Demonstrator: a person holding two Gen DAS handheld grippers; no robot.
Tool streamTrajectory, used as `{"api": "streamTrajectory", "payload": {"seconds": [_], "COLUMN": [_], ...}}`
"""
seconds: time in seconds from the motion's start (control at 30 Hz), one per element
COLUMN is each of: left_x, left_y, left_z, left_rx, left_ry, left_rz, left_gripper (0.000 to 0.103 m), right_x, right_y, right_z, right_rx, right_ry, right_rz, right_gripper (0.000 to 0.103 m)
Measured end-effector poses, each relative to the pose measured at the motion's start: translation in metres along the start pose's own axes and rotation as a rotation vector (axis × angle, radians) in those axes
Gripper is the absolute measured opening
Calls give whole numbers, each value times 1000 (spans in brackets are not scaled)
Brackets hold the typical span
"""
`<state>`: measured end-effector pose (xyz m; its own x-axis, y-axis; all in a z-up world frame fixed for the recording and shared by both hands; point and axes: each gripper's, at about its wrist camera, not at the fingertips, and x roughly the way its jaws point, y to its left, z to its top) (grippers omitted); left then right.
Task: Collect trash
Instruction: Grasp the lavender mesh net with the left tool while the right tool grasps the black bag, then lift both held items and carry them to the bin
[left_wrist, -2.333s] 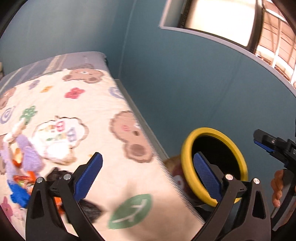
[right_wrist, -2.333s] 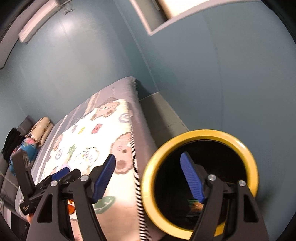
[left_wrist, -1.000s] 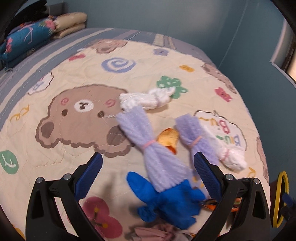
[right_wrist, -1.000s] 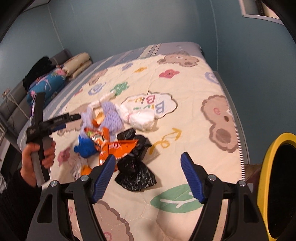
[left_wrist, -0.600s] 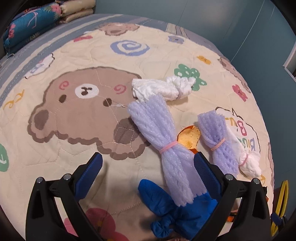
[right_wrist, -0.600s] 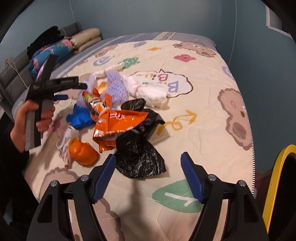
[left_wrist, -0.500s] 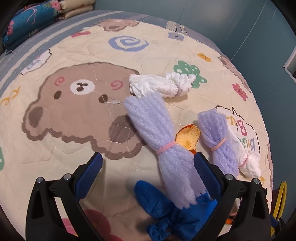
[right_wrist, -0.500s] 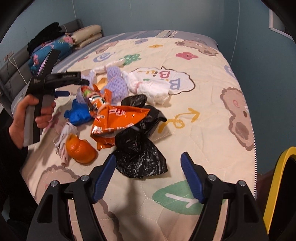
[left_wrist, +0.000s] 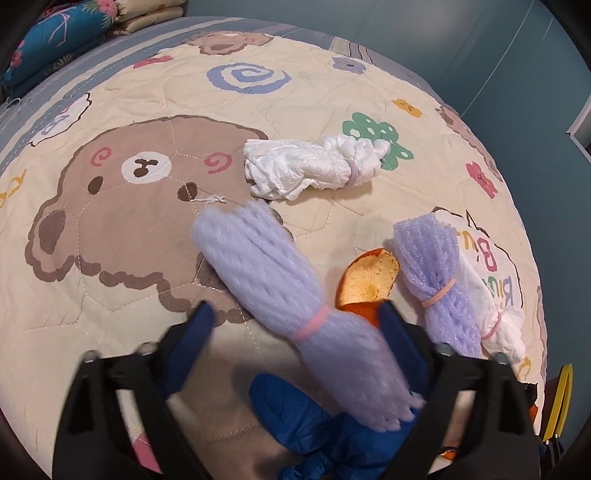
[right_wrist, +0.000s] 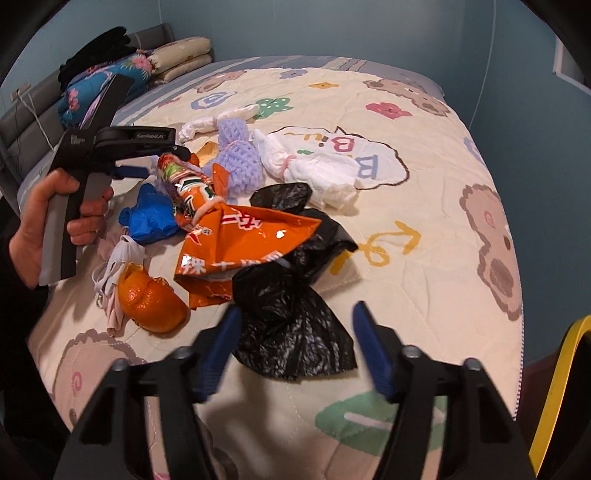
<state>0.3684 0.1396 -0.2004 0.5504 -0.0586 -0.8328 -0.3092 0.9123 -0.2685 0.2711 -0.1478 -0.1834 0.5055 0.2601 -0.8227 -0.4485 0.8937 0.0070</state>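
Trash lies piled on a cartoon-bear quilt (left_wrist: 129, 206). My left gripper (left_wrist: 295, 336) hangs low over a lavender foam-net bundle (left_wrist: 266, 273) tied with a pink band. Its jaws are closing with the bundle's lower half between them, the left pad still apart from it. My right gripper (right_wrist: 295, 347) is closing around a crumpled black plastic bag (right_wrist: 291, 325). The blue pads stand at the bag's edges without squeezing it. An orange snack wrapper (right_wrist: 240, 240) overlaps the bag's far end.
Also on the quilt are a white tied bundle (left_wrist: 314, 170), a second lavender bundle (left_wrist: 428, 266), an orange peel (left_wrist: 369, 277), a blue glove (left_wrist: 314, 424) and a mandarin (right_wrist: 151, 299). A yellow-rimmed bin (right_wrist: 554, 387) stands off the bed's right edge. Pillows (right_wrist: 177, 55) lie at the head.
Both grippers swung from the yellow bin to the bed, then sank toward the trash. Their jaws have narrowed, the left around the lavender bundle, the right around the black bag.
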Motion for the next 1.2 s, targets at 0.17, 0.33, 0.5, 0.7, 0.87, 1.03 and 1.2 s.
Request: {"api": "streamTrajectory", "payload": {"seconds": [0.17,0.33,0.5,0.7,0.87,1.03,1.2], "left_x": [-2,-8,-19,-42,-63,-79,-91], "left_y": [-8,-9,-1,3,2,-1,-3], "left_z": [-2,-8,-9,-9,-11,-14,-17], "left_rx": [48,72,37,26,32,38,43], "left_ry": [-9,-19,-16,-47,-76,-93,-108], "left_rz": [-8,-20,-52,-89,-103,-111,-119], "left_gripper": [47,38,36,36,36,36,36], "right_x": [8,8,0,-20,-37,-54,-69], "right_y": [8,11,3,-9,-18,-24,-31], "right_z": [-1,-8,-10,-12,-12,-13,-16], "right_rx": [-37,-51,-8,57,101,126,147], "right_ry": [17,36,35,0,-34,-66,-90], "right_rz": [-17,-31,-19,7,9,-2,-2], "right_gripper": [37,16,2,1,1,1,1]}}
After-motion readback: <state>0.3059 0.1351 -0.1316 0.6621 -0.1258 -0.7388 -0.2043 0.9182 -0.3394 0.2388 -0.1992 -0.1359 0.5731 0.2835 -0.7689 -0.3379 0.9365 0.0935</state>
